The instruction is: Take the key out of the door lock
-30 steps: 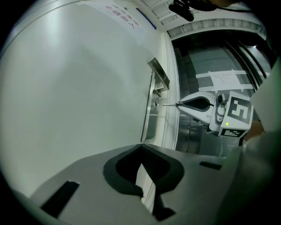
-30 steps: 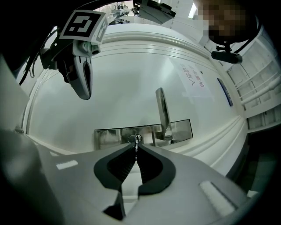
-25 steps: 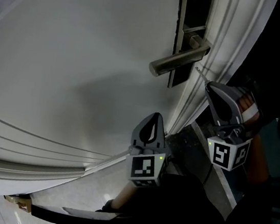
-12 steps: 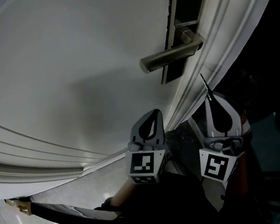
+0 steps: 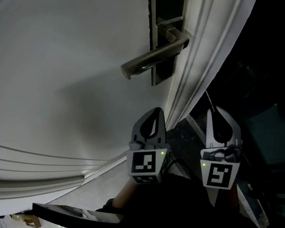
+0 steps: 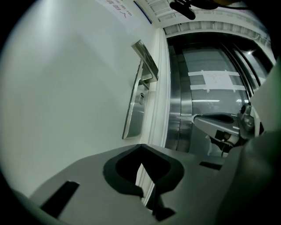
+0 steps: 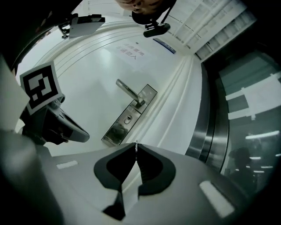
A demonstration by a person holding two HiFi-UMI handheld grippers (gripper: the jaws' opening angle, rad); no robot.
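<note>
Key: key [image 5: 207, 98] sits in the tips of the right gripper [image 5: 215, 113], out of the keyhole [image 7: 127, 118] and just beside the door edge.
Key axis: in line with the jaws. The blade projects past the tips, up and left in the head view. The right gripper view shows it edge-on as a thin sliver.
Right gripper: jaws clamped on the key.
Left gripper: left gripper [image 5: 157, 112] has its jaws together with nothing between them. It is near the door face, below the handle [image 5: 152, 59] in the head view.
Door: door [image 5: 62, 47] is white, smooth and matt, with a paper notice [image 7: 131, 53] above the handle.
Handle: straight lever of brushed metal on a long rectangular plate [image 7: 129, 115]. The round keyhole is in the plate.
Frame: frame [image 5: 191, 65] is white ribbed moulding.
Room: dim. Polished steel panels [image 7: 210, 118] stand beside the frame.
</note>
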